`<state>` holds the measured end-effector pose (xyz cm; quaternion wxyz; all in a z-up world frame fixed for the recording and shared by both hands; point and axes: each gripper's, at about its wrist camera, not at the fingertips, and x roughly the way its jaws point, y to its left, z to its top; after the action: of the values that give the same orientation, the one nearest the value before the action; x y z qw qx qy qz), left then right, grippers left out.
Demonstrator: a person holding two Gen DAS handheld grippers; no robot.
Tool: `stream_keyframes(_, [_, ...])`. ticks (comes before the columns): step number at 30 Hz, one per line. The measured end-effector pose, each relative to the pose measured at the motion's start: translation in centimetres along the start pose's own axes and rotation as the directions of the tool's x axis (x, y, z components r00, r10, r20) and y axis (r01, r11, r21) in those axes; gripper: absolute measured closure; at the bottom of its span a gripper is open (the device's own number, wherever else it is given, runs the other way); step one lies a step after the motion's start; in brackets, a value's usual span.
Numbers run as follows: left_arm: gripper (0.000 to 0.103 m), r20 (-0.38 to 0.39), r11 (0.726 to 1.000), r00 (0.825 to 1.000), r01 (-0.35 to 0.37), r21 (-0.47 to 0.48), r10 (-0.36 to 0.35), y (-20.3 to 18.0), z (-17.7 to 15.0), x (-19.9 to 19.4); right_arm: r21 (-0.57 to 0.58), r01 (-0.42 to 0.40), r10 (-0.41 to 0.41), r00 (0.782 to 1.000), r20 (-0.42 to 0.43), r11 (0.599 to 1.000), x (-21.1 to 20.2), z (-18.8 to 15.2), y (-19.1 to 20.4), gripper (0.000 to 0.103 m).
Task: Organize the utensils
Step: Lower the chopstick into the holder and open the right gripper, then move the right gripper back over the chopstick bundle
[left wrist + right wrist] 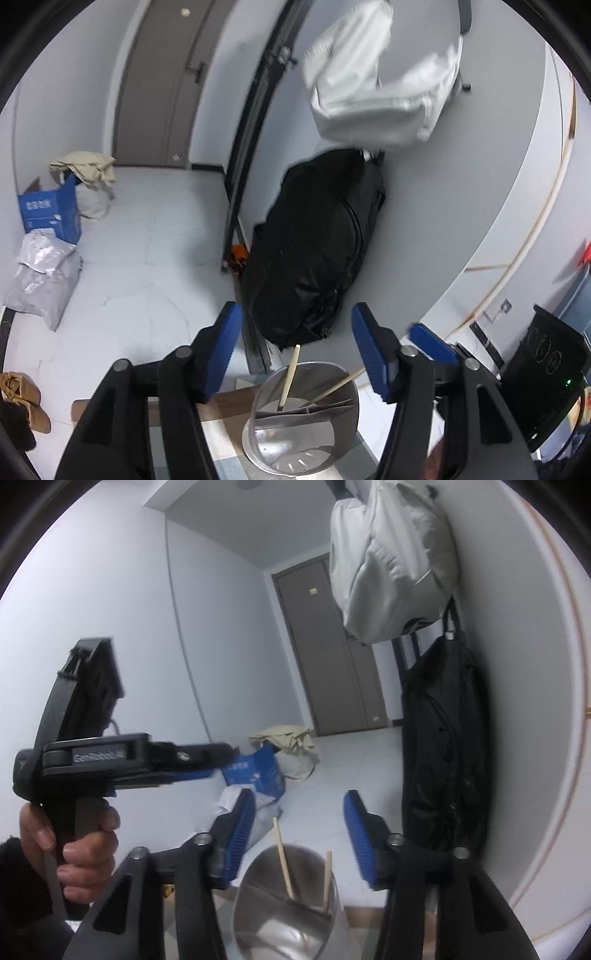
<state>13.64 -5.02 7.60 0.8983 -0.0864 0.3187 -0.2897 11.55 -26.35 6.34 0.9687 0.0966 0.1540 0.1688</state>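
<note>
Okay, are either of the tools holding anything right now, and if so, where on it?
Nothing is held. The left tool and right tool are both open above the metal holder, where two chopsticks stand free of the pads.

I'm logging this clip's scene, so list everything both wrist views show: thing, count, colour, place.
utensil holder: one, shiny steel, low centre, between the jaws in both views
chopsticks: two, pale wood, leaning in the holder
black bag: one, against the wall
pale jacket: one, off-white, hanging above the bag
door: one, grey-brown, far end
blue box: one, on the floor beside the left wall
beige cloth: one, heaped behind the box
grey parcels: a pile, nearer than the box
left gripper: blue pads, open, nothing between them
right gripper: blue pads, open
hand: one, on the left gripper's handle
</note>
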Motion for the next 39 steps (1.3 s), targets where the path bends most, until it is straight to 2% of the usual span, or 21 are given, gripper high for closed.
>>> stream_keyframes(2, [0.045,0.012,1.0,1.0,-0.024,-0.003,0.024,-0.3,-0.1,-1.3,0.011,0.017,-0.017,1.0,0.019,1.0,-1.8,-0.2,0.3,0.038])
stream_keyframes(4, [0.034,0.021,0.998,0.998,-0.06,-0.023,0.06,-0.4,-0.3,-2.5,0.02,0.029,-0.029,0.999,0.026,0.999,-3.4,-0.2,0.6,0.03])
stream_keyframes(6, [0.03,0.036,0.992,0.992,-0.12,-0.034,0.121,-0.7,-0.5,-3.6,0.019,0.036,-0.037,0.999,0.028,0.999,-4.7,-0.3,1.0,0.025])
stream_keyframes(10, [0.028,0.048,0.976,0.975,-0.213,-0.044,0.215,-2.0,-1.7,-6.1,0.021,0.021,-0.022,0.999,0.039,1.0,-6.8,-0.1,2.6,0.017])
stream_keyframes(14, [0.021,0.066,0.952,0.95,-0.301,-0.046,0.304,-3.3,-3.0,-8.3,0.013,-0.011,0.01,0.997,0.07,1.0,-9.0,0.3,5.2,0.0])
stream_keyframes(18, [0.018,0.084,0.94,0.937,-0.334,-0.07,0.339,-4.3,-4.4,-10.6,0.006,-0.069,0.068,0.994,0.085,0.998,-11.2,0.4,7.6,0.0])
stream_keyframes(22, [0.006,0.106,0.937,0.932,-0.341,-0.078,0.347,-4.6,-5.7,-12.6,-0.025,-0.132,0.134,0.987,0.089,0.991,-12.6,0.0,10.0,0.0])
stream_keyframes(24, [0.004,0.109,0.933,0.927,-0.35,-0.08,0.358,-4.9,-6.3,-13.2,-0.033,-0.162,0.164,0.983,0.081,0.986,-13.2,-0.5,11.0,0.0])
stream_keyframes(30, [0.002,0.09,0.926,0.925,-0.357,-0.126,0.369,-3.7,-8.8,-14.6,-0.013,-0.188,0.188,0.982,0.025,0.982,-13.8,-2.5,12.8,0.0])
stream_keyframes(32, [0.002,0.067,0.921,0.925,-0.362,-0.142,0.373,-3.0,-10.1,-14.7,-0.007,-0.177,0.177,0.984,-0.005,0.984,-13.8,-3.5,13.1,0.0])
stream_keyframes(36, [0.002,-0.037,0.916,0.933,-0.359,-0.179,0.358,-1.0,-12.4,-13.9,0.014,-0.174,0.174,0.981,-0.089,0.985,-13.3,-5.4,13.2,0.0])
stream_keyframes(39, [0.002,-0.08,0.897,0.913,-0.409,-0.168,0.401,0.5,-14.1,-12.4,0.016,-0.154,0.155,0.979,-0.13,0.988,-12.9,-7.0,13.0,0.0])
